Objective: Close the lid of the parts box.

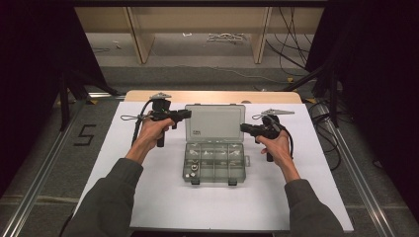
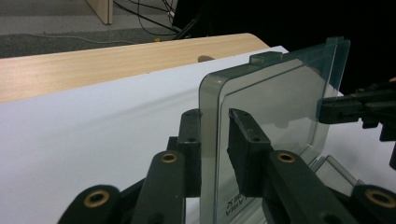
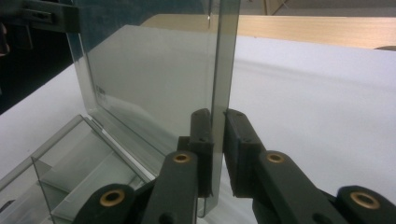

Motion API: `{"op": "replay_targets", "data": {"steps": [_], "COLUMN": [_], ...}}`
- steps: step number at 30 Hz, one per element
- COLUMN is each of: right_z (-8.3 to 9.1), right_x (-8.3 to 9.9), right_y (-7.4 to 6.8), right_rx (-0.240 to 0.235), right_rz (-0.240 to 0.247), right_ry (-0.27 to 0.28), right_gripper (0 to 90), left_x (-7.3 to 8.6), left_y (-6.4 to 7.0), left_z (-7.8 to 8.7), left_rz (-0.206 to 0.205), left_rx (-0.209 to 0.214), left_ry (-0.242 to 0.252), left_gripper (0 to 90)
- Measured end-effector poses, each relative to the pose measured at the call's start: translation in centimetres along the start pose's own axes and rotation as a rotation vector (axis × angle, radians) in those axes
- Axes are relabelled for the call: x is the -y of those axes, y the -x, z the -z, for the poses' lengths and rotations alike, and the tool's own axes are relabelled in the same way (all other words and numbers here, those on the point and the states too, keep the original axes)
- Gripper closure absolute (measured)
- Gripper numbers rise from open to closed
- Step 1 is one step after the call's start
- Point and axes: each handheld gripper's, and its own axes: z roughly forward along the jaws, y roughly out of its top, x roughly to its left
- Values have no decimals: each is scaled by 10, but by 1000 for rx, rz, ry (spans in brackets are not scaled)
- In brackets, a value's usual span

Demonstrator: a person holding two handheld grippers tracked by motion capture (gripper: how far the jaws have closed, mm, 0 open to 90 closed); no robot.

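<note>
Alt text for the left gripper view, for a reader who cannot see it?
The left hand-held gripper straddles the side edge of a clear organizer-box lid standing upright over a white tabletop. The other hand-held gripper reaches the lid's far edge.

This looks like a lab or test room set up for recording. A white sheet [image 1: 148, 197] covers a pale wooden tabletop [image 1: 212, 96], which stands on grey carpet tiles between silver aluminium rails [image 1: 44, 170]. A black number 5 [image 1: 84, 134] is marked on the floor at the left. Black curtains [image 1: 34, 74] close in both sides (like a screened booth). Loose black cables [image 1: 291, 44] trail across the floor behind, near light plywood furniture legs [image 1: 141, 39].
</note>
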Motion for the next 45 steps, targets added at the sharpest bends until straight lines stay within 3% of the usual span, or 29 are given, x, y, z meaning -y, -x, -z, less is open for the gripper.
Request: {"op": "replay_targets", "data": {"steps": [7,13,16,22,25,26,27,32,38,39,42,43,45], "right_z": [2,5,7,18,26,27,30,43,60,62,67,69,70], "right_x": [-1,-3,-4,-5,-8,-8,-8,-8,-11,-11,-14,-15,-16], "right_y": [-2,-5,-7,-13,-20,-21,-23,-33,-47,-50,-55,-55,-56], "right_rx": [10,10,33,83,118,117,115,114,124,118,118,131,144], "right_rz": [15,19,27,34,64,62,69,81,131,122,120,148,157], "right_ry": [-7,8,5,17,7,14,20,25,49,57,70,68,70], "right_gripper": [819,796,749,546,432,422,415,368,428,441,529,570,621], "left_x": [2,8,10,17,19,20,22,27,36,37,40,41,43], "left_y": [5,7,9,12,13,13,15,18,26,27,30,31,33], "left_z": [7,11,13,17,19,20,21,27,34,36,38,39,41], "left_rz": [-61,-76,-83,-104,-109,-132,-127,-179,-233,-244,-268,-270,-285], "left_rx": [3,10,6,-9,-11,-7,-12,-1,-16,-20,-24,-24,-27], "left_ry": [14,44,55,90,104,108,114,138,169,169,180,181,180], "left_gripper": [769,778,781,785,786,787,788,790,790,790,789,789,787]}}
